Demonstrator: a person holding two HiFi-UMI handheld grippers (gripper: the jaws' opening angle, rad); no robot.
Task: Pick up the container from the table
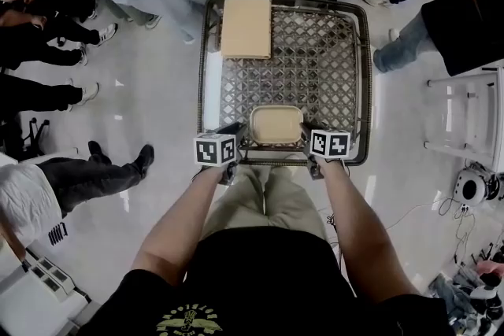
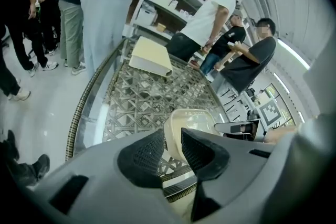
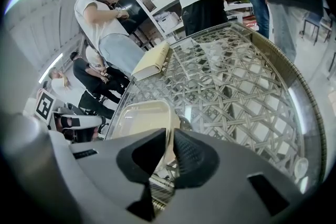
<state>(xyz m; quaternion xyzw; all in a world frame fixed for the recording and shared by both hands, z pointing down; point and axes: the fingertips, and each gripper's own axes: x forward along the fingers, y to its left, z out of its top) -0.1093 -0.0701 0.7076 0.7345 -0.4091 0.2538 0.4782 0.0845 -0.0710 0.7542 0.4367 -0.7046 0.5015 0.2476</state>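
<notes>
A shallow cream container (image 1: 276, 124) sits near the front edge of a glass-topped wicker table (image 1: 364, 83). My left gripper (image 1: 236, 131) is at its left end; in the left gripper view the container (image 2: 193, 122) has its near wall in the gap of the left gripper (image 2: 171, 147), whose jaws stand apart round it. My right gripper (image 1: 305, 133) is at the right end. In the right gripper view the right gripper (image 3: 170, 150) is shut on the rim of the container (image 3: 137, 115).
A flat beige box (image 1: 246, 27) lies at the table's far left corner. Several people stand or sit round the table, legs close to its far and left sides. A white rack (image 1: 471, 122) stands to the right, with cables on the floor.
</notes>
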